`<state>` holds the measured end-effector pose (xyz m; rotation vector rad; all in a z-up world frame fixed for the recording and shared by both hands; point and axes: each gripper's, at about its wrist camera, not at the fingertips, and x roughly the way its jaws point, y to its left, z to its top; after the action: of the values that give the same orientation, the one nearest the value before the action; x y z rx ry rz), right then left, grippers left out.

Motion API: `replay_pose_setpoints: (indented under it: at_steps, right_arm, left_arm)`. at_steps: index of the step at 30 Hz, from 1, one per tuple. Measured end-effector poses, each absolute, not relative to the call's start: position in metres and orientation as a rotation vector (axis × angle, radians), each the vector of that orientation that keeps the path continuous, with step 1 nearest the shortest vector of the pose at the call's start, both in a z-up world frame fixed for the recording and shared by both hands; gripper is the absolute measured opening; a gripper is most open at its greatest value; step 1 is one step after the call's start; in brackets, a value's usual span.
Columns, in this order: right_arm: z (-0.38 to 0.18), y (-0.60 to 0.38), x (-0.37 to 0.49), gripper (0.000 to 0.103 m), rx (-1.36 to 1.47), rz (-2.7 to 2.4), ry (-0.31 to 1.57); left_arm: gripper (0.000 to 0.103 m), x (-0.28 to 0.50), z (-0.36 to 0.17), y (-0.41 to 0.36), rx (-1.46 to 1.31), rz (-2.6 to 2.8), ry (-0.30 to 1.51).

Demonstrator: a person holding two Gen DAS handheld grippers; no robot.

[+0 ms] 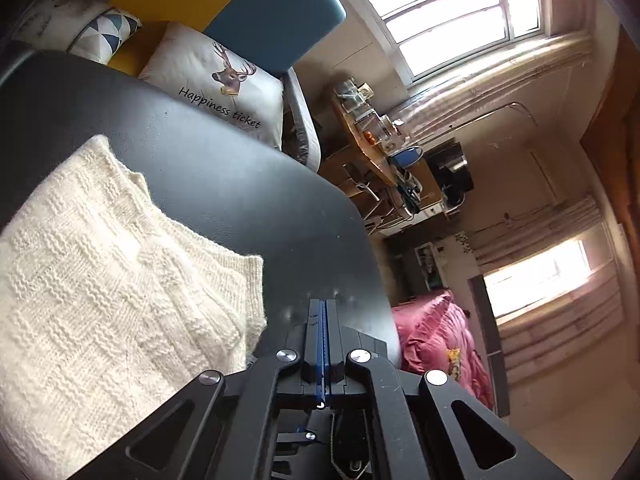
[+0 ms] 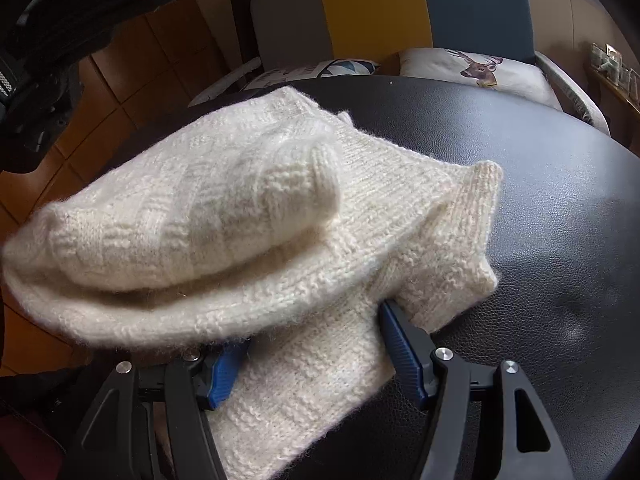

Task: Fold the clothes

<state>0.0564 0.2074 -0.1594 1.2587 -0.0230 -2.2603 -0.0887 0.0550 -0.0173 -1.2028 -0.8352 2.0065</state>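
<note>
one cream sweater (image 2: 224,216), two hand-held grippers

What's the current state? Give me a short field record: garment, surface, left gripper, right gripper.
garment: cream knit sweater, partly folded and bunched, one layer lying over another
surface: black table, sweater lying toward its left part in the right wrist view
left gripper: fingers shut, empty, over bare table beside the sweater edge
right gripper: fingers open, straddling a sweater flap at the near edge
background: deer cushion on the sofa behind the table
</note>
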Motion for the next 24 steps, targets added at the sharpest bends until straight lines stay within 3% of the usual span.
replay_pose_setpoints:
  at_steps: [4, 7, 8, 9, 11, 15, 22, 24]
  right_arm:
    - [-0.159, 0.207, 0.049, 0.067, 1.265, -2.256, -0.01]
    - [-0.16, 0.208, 0.045, 0.067, 1.273, -2.26, 0.0]
    - [-0.16, 0.208, 0.045, 0.067, 1.275, -2.262, 0.001]
    - [-0.16, 0.208, 0.045, 0.067, 1.278, -2.265, 0.001]
    - [-0.16, 0.209, 0.045, 0.067, 1.279, -2.262, -0.008]
    - [-0.159, 0.211, 0.044, 0.067, 1.277, -2.253, -0.03]
    - [-0.159, 0.216, 0.044, 0.067, 1.271, -2.238, -0.065]
    - [-0.16, 0.217, 0.045, 0.067, 1.257, -2.239, -0.079]
  left_arm:
    - [0.0, -0.068, -0.005, 0.033, -1.18, 2.081, -0.677]
    - [0.006, -0.046, 0.005, 0.016, -1.171, 2.177, -0.399]
    - [0.022, -0.039, 0.003, 0.012, -1.173, 2.191, -0.289]
    - [0.052, -0.03, 0.001, 0.008, -1.171, 2.207, -0.199]
    - [0.083, -0.017, -0.004, 0.007, -1.166, 2.216, -0.054]
    - [0.086, -0.001, -0.006, 0.02, -1.144, 2.19, 0.2]
    - [0.091, 0.03, -0.027, 0.091, -0.97, 2.026, 0.925]
    - [0.091, 0.026, -0.04, 0.097, -0.974, 2.022, 1.012]
